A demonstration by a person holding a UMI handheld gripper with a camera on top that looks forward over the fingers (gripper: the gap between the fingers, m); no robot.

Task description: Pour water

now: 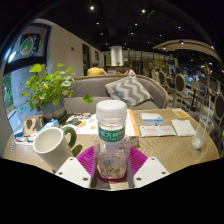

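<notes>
Magenta pads (84, 158) of claw (111, 160) clenched on clear plastic water bottle (111, 140), both sides pressing. Bottle upright, white cap on, green-and-white label facing camera, water visible in lower part. White mug (52, 145) just left of bottle, tilted, mouth turned toward claw. Potted green plant (49, 88) behind mug. Leaflets (155, 124) lying flat right of bottle on woven table (175, 148). Grey sofa (120, 92) with patterned cushion beyond table.
</notes>
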